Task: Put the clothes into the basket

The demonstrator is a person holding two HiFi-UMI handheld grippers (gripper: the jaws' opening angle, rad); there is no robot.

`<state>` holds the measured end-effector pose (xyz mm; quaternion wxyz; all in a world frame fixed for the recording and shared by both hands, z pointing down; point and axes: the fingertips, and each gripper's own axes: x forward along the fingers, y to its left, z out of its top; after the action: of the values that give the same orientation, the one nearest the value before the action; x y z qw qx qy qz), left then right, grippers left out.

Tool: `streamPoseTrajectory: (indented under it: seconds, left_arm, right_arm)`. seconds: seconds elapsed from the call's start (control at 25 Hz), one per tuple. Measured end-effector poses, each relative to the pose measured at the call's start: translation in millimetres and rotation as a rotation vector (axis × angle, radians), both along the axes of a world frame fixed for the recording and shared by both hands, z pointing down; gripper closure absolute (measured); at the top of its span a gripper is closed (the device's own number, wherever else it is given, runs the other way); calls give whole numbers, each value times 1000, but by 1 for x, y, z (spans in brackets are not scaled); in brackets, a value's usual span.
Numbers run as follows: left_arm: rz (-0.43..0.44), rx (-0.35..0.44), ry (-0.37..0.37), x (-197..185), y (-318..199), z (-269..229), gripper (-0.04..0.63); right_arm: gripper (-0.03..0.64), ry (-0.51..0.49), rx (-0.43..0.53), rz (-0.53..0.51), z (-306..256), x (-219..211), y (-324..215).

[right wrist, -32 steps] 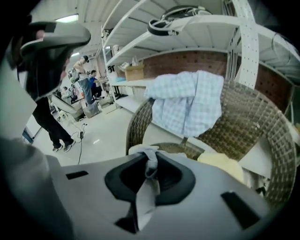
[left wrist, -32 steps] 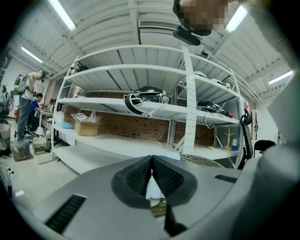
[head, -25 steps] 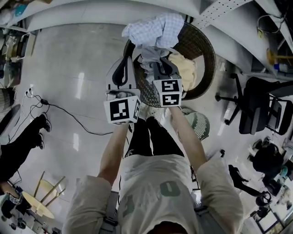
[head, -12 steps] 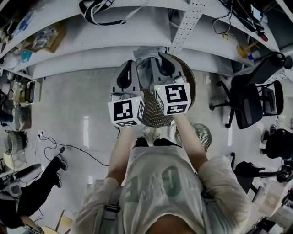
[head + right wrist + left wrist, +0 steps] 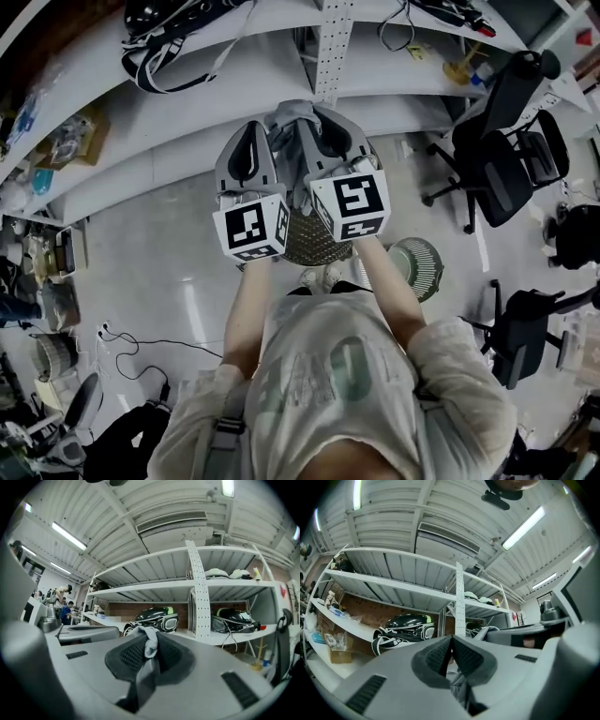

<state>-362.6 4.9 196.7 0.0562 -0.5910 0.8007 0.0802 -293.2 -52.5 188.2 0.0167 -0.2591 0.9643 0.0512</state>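
A grey garment (image 5: pixel 292 114) is held up between my two grippers, high above the wicker basket (image 5: pixel 314 247); only part of the basket shows under the marker cubes. My left gripper (image 5: pixel 274 129) is shut on one part of the cloth, and my right gripper (image 5: pixel 309 122) is shut on another part close beside it. In the left gripper view the jaws (image 5: pixel 451 644) meet with grey cloth (image 5: pixel 458 686) hanging below them. In the right gripper view a fold of the garment (image 5: pixel 149 645) sticks up from the shut right gripper (image 5: pixel 147 656). The basket's contents are hidden.
White metal shelving (image 5: pixel 234 84) runs across the far side, with a black striped bag (image 5: pixel 169 28) on it. Office chairs (image 5: pixel 497 159) stand at the right. A round pale object (image 5: pixel 412 267) sits on the floor by the basket. A cable (image 5: pixel 141 342) lies at the lower left.
Both grippers have risen with the grey garment, which now hangs clear above the basket. The checked shirt and cream cloth seen in the basket earlier are now hidden behind the grippers.
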Motion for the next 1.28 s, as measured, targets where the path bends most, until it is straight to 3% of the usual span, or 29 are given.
streamPoseTrajectory:
  seconds: [0.24,0.44,0.6,0.92,1.08,1.28]
  left_arm:
    - [137,-20,-8,27,-32,3,578]
    - [312,-46,5,85,-79,20,578]
    - [464,-67,13,165,-120,30,578]
    - [768,-45,10,380,-172,32,578]
    - [847,-39,10,462,-180,30,578]
    - [885,-81,15,522,-186,47,578]
  right_arm:
    - [571,4,-12,154,6,43,-31]
    - [572,32,-14,355,20,122,-62]
    - [571,64,-20,494,28,206,-82]
    - [571,78,-65,758,38,415,-101]
    - [572,84,-66,831,38,496,-103]
    - [572,97,-109,875,59,558,-105]
